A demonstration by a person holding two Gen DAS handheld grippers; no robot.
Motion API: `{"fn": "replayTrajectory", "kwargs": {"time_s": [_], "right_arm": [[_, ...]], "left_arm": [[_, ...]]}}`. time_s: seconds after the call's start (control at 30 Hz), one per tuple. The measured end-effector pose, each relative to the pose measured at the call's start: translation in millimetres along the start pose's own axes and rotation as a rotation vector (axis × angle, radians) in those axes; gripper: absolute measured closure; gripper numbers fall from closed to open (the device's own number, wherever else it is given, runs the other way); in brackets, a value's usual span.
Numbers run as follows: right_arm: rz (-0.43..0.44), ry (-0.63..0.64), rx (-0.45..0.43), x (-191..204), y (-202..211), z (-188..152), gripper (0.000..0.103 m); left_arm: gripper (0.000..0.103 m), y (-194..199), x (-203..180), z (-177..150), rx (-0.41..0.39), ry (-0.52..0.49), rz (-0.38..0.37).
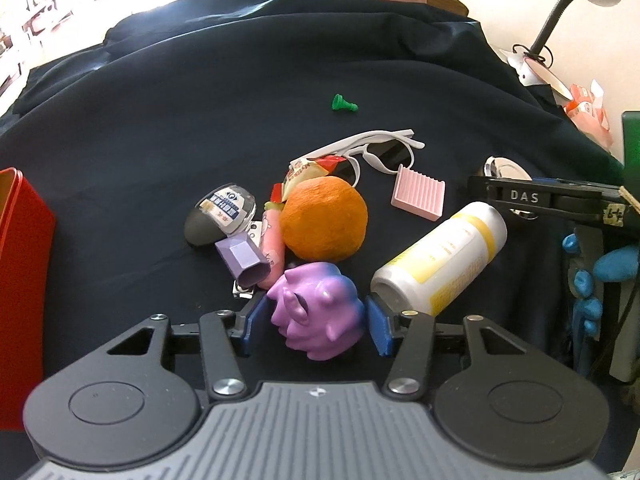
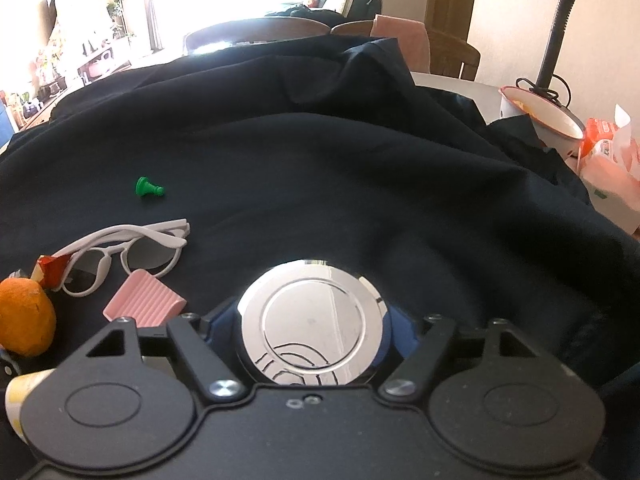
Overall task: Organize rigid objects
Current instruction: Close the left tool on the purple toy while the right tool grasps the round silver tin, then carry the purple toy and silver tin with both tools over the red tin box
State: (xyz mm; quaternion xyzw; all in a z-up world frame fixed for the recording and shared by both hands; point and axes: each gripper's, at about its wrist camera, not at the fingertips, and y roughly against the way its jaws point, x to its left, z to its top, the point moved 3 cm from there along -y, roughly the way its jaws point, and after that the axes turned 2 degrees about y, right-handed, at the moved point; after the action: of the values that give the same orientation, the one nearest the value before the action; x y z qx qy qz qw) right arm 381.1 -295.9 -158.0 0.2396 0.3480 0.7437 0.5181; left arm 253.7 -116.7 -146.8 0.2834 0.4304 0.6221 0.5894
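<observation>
My left gripper has its blue pads on both sides of a purple toy figure, closed against it on the dark cloth. Just beyond lie an orange, a lilac faceted block, a pink tube, a dark egg-shaped capsule, white sunglasses, a pink ribbed tray and a white-and-yellow bottle. My right gripper is shut on a round shiny silver disc, held above the cloth; it also shows in the left wrist view.
A red box stands at the left edge. A green chess pawn lies farther back on the dark cloth. A desk lamp, a bowl and orange packets are at the right. Chairs stand behind.
</observation>
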Motion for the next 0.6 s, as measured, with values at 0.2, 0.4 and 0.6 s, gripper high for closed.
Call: {"fn": "replayTrajectory", "kwargs": {"time_s": [0.2,0.4,0.6], "right_arm": [[0.049,0.031,-0.038,7,26,7,0.027],[0.114,0.058,-0.073,20,52,12,0.027],[0.181,0.104,-0.095,41,80,17,0.027]], "left_arm": [[0.053,7,5,-3,-0.002,0.026,-0.002],[0.053,18,13,-7,-0.018,0.056,-0.001],[0.053,43,26,-7,-0.052,0.096,-0.004]]}}
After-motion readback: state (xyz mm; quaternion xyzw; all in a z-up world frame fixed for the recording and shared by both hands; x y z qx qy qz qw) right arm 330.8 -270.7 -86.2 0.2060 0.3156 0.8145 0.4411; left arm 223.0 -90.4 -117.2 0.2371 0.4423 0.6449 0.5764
